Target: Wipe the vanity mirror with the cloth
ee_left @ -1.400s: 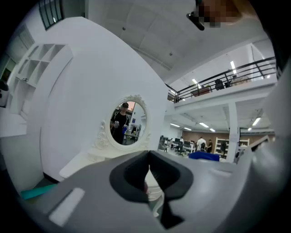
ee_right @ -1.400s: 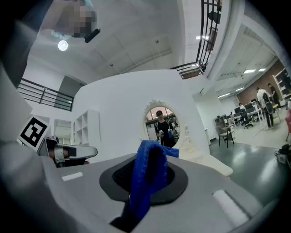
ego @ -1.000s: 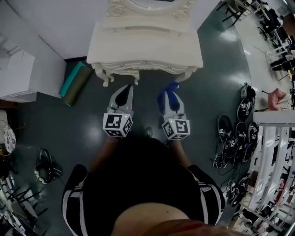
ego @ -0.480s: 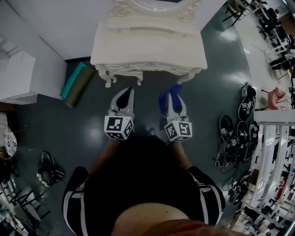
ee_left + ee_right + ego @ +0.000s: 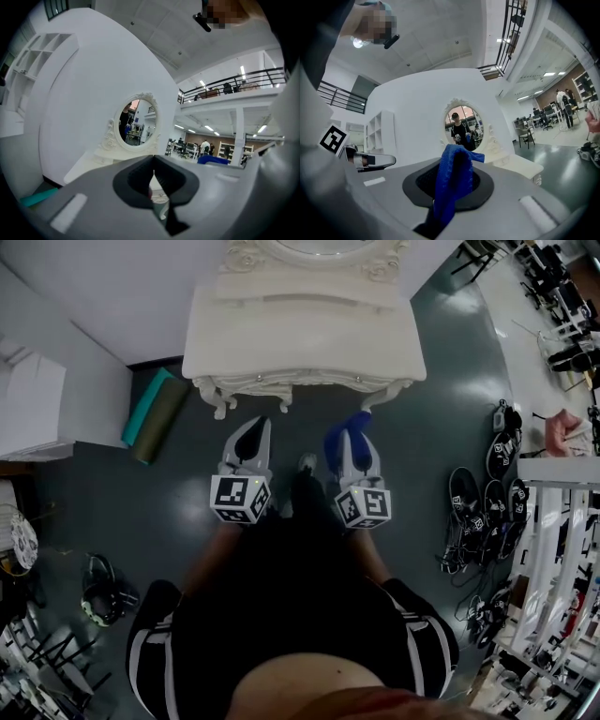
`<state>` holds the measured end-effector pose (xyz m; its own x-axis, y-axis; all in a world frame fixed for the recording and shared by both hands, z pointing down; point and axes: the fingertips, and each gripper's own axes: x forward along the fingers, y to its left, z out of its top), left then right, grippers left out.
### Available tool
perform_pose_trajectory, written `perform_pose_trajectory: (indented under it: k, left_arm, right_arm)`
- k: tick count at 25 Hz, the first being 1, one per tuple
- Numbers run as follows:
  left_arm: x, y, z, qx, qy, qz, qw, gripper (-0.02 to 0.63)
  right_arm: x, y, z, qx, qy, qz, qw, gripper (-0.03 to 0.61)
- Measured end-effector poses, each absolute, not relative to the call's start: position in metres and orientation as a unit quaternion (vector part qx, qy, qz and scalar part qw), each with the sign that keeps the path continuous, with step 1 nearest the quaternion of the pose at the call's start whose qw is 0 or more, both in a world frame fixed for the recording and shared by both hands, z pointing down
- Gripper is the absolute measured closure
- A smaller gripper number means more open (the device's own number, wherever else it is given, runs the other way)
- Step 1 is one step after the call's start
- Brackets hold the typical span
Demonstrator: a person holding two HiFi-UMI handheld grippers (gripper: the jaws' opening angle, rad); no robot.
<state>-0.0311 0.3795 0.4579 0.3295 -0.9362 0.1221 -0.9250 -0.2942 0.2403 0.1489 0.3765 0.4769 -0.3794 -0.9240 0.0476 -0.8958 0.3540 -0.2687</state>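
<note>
You stand on dark floor, open at both sides, with a rolled mat against the wall on your left and a heap of black gear well off to your right. The white vanity table lies dead ahead, its carved front edge just beyond both gripper tips. The oval vanity mirror stands upright at the table's back, facing you (only its frame's bottom shows from above). Your left gripper has its jaws together on nothing. Your right gripper is clamped on the blue cloth, which runs lengthwise along the jaws, its free end poking towards the mirror.
</note>
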Motion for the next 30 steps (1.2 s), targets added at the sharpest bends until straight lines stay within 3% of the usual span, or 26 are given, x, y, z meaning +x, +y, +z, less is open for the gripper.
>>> perform_pose_trajectory:
  k: [16,30]
  left_arm:
    - [0.004,0.203,0.453,0.776,-0.616,-0.027,0.135,0.604]
    - [0.002,0.126,0.447,0.750,-0.648,-0.020,0.130,0.604]
  right_arm:
    - [0.191,0.190,0.486,-0.530,0.835,-0.135,0.061,0.537]
    - [0.201,0.091,0.489,-0.520,0.839,-0.144,0.070,0.537]
